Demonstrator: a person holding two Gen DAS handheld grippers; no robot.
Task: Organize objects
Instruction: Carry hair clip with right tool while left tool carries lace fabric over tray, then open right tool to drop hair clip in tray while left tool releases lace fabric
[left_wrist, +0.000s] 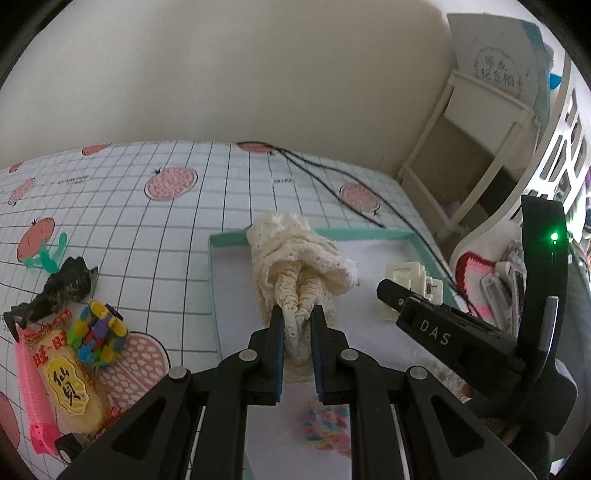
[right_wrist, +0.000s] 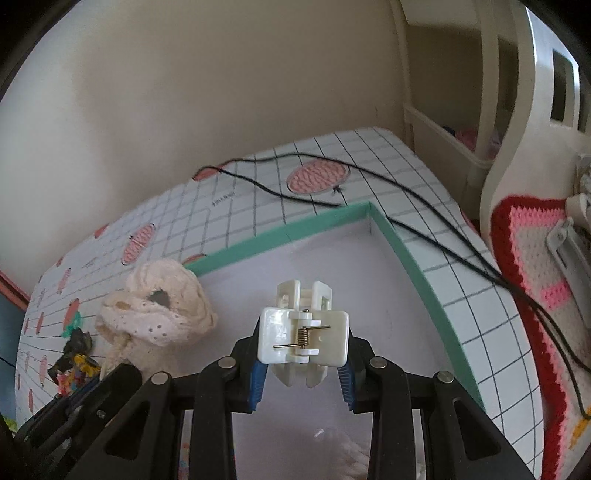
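Observation:
A cream lace scrunchie (left_wrist: 295, 273) hangs over the shallow teal-rimmed box (left_wrist: 214, 280), and my left gripper (left_wrist: 297, 319) is shut on its gathered end. In the right wrist view the scrunchie (right_wrist: 159, 314) hovers at the box's left side. My right gripper (right_wrist: 301, 354) is shut on a white plastic hair claw clip (right_wrist: 304, 336) with a metal spring, held above the box's white floor (right_wrist: 376, 280). The clip (left_wrist: 406, 291) and right gripper body also show at the right of the left wrist view.
On the grid-patterned tablecloth (left_wrist: 122, 236) left of the box lie a pink comb (left_wrist: 31, 395), a snack packet (left_wrist: 70, 384), a colourful toy (left_wrist: 98, 336), a dark hair clip (left_wrist: 62, 288) and a green clip (left_wrist: 48, 258). Black cords (right_wrist: 443, 243) cross the cloth. A crocheted mat (right_wrist: 535, 280) and white shelves (left_wrist: 472, 155) stand at right.

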